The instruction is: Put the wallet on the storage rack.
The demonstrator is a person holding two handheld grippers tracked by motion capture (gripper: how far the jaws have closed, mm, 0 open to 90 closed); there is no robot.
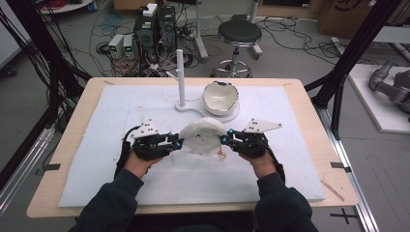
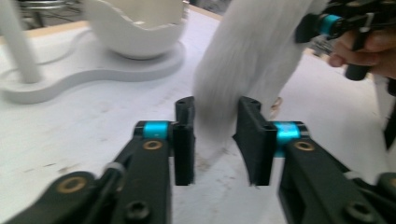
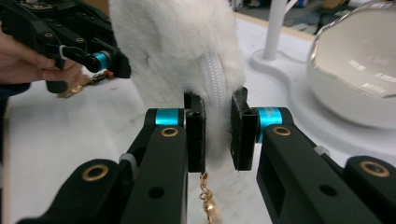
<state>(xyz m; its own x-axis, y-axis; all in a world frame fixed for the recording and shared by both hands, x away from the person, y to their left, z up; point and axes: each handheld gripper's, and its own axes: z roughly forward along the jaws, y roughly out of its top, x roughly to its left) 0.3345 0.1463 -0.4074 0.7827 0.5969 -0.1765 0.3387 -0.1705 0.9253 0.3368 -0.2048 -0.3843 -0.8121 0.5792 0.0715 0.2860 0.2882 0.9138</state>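
A white furry pouch (image 1: 202, 135) hangs just above the mat, held between both grippers. My left gripper (image 1: 180, 143) grips its left edge; in the left gripper view the fur (image 2: 252, 56) fills the gap between the two pads of that gripper (image 2: 215, 112). My right gripper (image 1: 223, 139) is shut on the opposite edge. In the right gripper view its pads (image 3: 217, 107) pinch the pouch (image 3: 177, 46) beside a white zipper (image 3: 215, 79). A gold chain (image 3: 208, 200) dangles below the pouch.
A white eggshell-shaped bowl (image 1: 220, 98) sits on a flat white stand (image 1: 232, 116) just behind the pouch, with an upright white post (image 1: 181, 77) to its left. A white mat (image 1: 96, 159) covers the wooden table. Beyond the far edge stand a stool and computers.
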